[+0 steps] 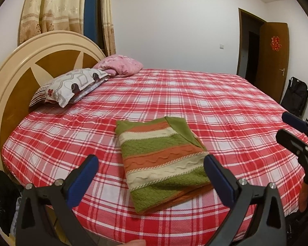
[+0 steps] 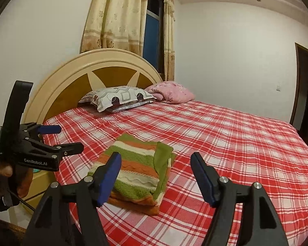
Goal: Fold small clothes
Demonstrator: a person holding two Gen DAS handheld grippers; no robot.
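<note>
The striped sweater (image 1: pixel 162 168) lies folded into a neat rectangle on the red plaid bedsheet (image 1: pixel 225 106), near the front edge of the bed, its green, orange and cream bands running across it and one green flap turned over along its right side. The left gripper (image 1: pixel 151 173) hangs just in front of it with its blue-padded fingers (image 1: pixel 86 176) spread wide, one on each side of the sweater's near end in the left wrist view, and nothing is pinched between them. Over on the right, the right gripper (image 2: pixel 156 174) is parted too, blue pads well apart, the left pad passing in front of the folded sweater (image 2: pixel 137 172) without clamping it and bare sheet showing between the fingers. From that same view the left gripper (image 2: pixel 65 141) shows from the side at the far left, carried in a hand (image 2: pixel 8 176) wrapped round its black handle, poised off the bed's corner and clear of the garment. In the left wrist view the right gripper (image 1: pixel 293 131) pokes in at the right edge, above the sheet and apart from the sweater. Up at the head of the bed, a patterned pillow (image 1: pixel 71 86) leans by the round cream-and-brown headboard (image 1: pixel 20 69), with a crumpled pink blanket (image 1: pixel 121 65) just beside it. Beige curtains (image 1: pixel 57 10) hang behind, and a brown door (image 1: pixel 274 59) stands open in the far corner with a black bag (image 1: pixel 295 96) on the floor near it.
</note>
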